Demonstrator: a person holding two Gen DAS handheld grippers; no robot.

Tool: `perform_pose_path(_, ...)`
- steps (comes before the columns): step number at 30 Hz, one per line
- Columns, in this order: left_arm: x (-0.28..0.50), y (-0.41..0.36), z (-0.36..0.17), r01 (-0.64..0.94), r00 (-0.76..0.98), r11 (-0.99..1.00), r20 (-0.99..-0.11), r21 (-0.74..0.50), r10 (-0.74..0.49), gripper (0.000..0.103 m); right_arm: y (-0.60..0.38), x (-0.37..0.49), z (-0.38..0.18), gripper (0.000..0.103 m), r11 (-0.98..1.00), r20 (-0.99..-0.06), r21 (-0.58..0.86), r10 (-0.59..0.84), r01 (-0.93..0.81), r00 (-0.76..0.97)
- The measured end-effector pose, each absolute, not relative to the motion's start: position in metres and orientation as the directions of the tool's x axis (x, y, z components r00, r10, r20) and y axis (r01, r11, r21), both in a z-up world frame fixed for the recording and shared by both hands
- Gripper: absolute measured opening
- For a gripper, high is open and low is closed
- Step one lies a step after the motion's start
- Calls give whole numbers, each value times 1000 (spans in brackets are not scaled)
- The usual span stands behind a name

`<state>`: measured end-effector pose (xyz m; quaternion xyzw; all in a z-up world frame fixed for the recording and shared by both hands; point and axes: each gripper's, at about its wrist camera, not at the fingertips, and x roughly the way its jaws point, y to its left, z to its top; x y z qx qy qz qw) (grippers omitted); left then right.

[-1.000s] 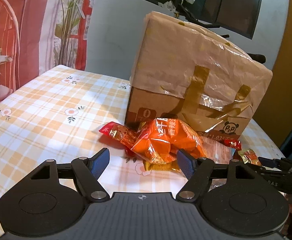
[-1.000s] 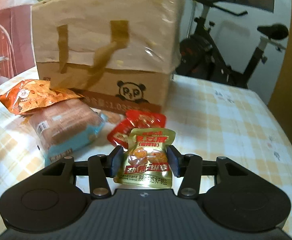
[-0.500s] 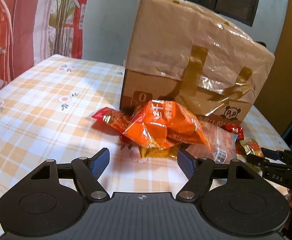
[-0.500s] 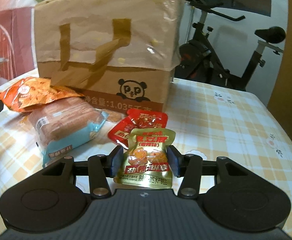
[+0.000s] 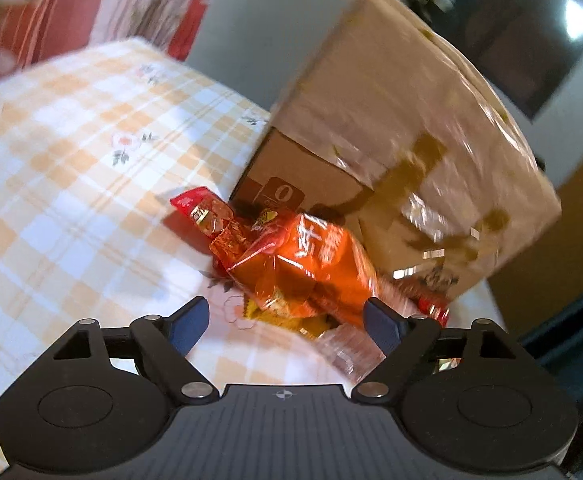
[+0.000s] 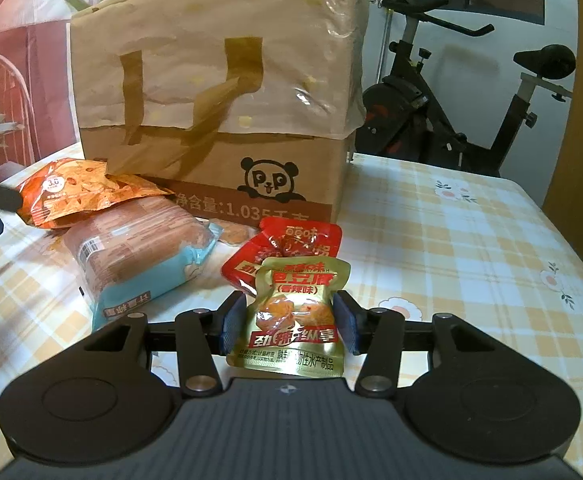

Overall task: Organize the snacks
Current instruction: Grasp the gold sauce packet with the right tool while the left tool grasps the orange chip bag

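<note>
Holding a gold pouch (image 6: 296,320) pinched between its blue pads, the right hand-held gripper (image 6: 289,322) sits low over a checked desk (image 6: 471,248). Ahead of it to the left lie an orange chip bag (image 6: 79,192) and a wrapped loaf (image 6: 139,252); straight ahead, just behind the gold pouch, is a red pouch (image 6: 291,240), and beyond that a cardboard box (image 6: 219,120) draped in a paper bag.

In the blurred left view, the left hand-held gripper (image 5: 287,322) is empty; its jaws have just been opening wider and stand apart, touching nothing. The orange bag (image 5: 311,268) lies just ahead, between the fingertips' lines, atop other packets.

Judging from this, the left is lining up on the orange bag. To do it well, ease forward until both pads straddle the bag's middle, then close gently so the puffy bag neither slips nor crushes.
</note>
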<state>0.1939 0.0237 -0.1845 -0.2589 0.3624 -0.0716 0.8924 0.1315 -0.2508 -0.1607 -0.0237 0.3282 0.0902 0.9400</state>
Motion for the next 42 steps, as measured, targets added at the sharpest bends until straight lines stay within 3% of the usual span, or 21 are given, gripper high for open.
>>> perform_pose_path(8, 210, 30, -182, -140, 765, 764, -559, -630, -321, 90, -251, 132, -161, 51, 982, -624, 17, 158, -189, 766)
perform_pose_path(16, 225, 30, -198, -238, 760, 686, -572, -687, -308, 91, -249, 132, -161, 51, 981, -625, 20, 164, -195, 763)
perform_pose_path(29, 258, -4, -201, -223, 745, 768, -613, -600, -262, 93, -248, 135, -162, 51, 979, -632, 25, 172, -202, 756)
perform_pose_path(31, 261, -7, -204, -219, 738, 783, -623, -582, -257, 91, -248, 135, -162, 51, 979, -633, 26, 173, -202, 755)
perform_pose_path(33, 259, -7, -204, -188, 740, 802, -619, -567, -264, 79, -248, 134, -162, 51, 979, -633, 29, 174, -202, 755)
perform_pose_path(36, 252, -4, -198, -143, 746, 839, -614, -526, -258, 71, -249, 135, -162, 51, 979, -634, 32, 175, -200, 754)
perform_pose_path(42, 213, 1, -174, -57, 791, 892, -566, -448, -234, 68, -249, 135, -162, 51, 980, -633, 32, 173, -197, 755)
